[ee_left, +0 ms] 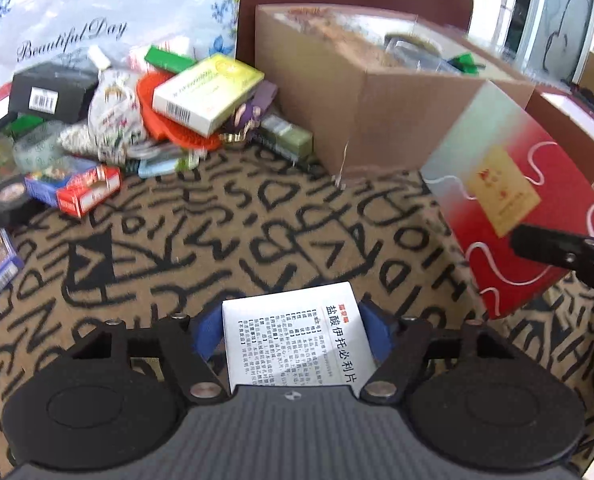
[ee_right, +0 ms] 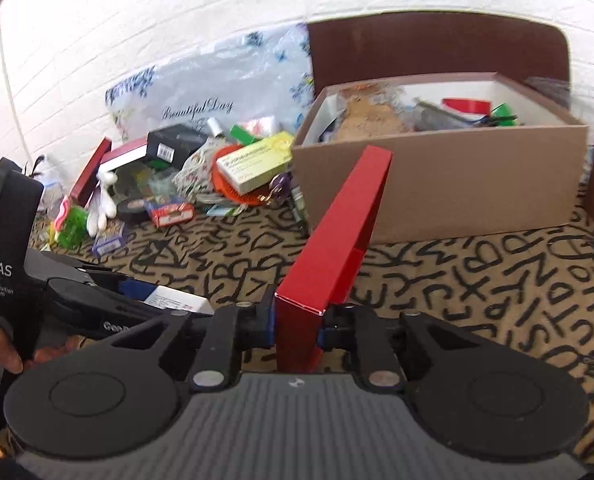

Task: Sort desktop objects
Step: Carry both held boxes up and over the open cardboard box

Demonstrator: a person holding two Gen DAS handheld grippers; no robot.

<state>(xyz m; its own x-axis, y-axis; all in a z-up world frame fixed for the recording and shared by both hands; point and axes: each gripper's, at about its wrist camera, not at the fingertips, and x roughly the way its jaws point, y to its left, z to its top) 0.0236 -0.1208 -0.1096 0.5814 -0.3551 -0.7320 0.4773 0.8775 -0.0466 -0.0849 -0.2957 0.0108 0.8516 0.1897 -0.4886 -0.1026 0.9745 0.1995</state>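
Red box (ee_right: 333, 236) clamped in right gripper (ee_right: 297, 320), white medicine box (ee_left: 293, 340) between left gripper (ee_left: 293, 330) pads, cardboard box (ee_right: 437, 184) behind

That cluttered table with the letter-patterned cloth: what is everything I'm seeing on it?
white medicine box: one, white with printed text, between the left gripper's pads
red box: one, red with silver and a gold label, clamped in the right gripper above the cloth
cardboard box: one, brown, open, holding items, at the back
yellow-green medicine box: one, on top of the pile
orange mat: one, under that box
black box: one, with barcode, back of the pile
black tape roll: one, left edge
red-and-blue card box: one, beside the tape
tablecloth: one, tan with black letters
left gripper: black, blue pads
right gripper: black, shut
hand: one, holding the left gripper's handle
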